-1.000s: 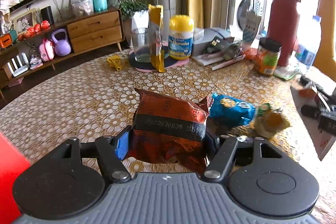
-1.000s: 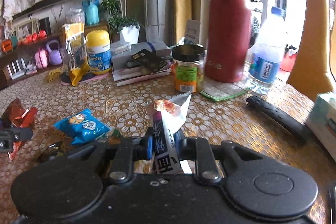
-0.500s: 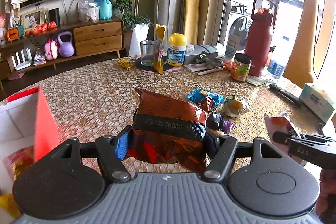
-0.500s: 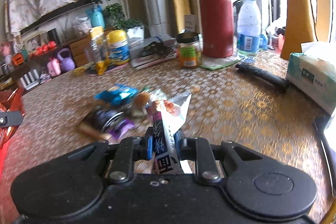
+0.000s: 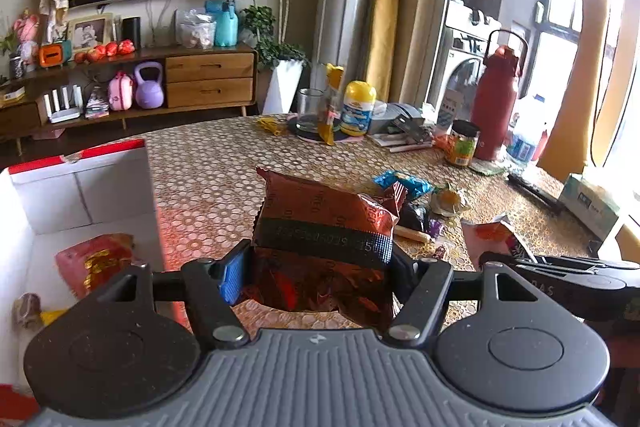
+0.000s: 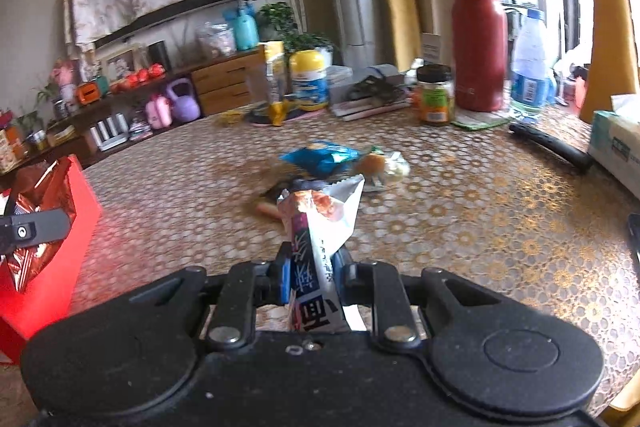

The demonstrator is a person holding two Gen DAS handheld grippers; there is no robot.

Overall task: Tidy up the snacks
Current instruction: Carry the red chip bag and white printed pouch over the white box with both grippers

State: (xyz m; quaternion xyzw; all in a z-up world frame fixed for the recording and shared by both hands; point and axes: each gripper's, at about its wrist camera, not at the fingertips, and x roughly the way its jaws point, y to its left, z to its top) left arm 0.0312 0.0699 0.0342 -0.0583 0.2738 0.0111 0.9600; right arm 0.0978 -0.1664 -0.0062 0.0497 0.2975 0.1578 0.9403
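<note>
Snacks in both tools: my left gripper (image 5: 320,275) clamps the copper foil packet (image 5: 326,227) beside the red-and-white box (image 5: 80,187), my right gripper (image 6: 310,271) pinches a white sachet (image 6: 320,227), so I'd release only over the box.

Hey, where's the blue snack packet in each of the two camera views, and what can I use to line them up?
Left wrist: blue packet lies on the table right of centre, just beyond the brown bag's top corner.
Right wrist: blue packet lies mid-picture, straight ahead past the held white packet.
Shared landmark: the red flask, standing at the table's far right in both.
</note>
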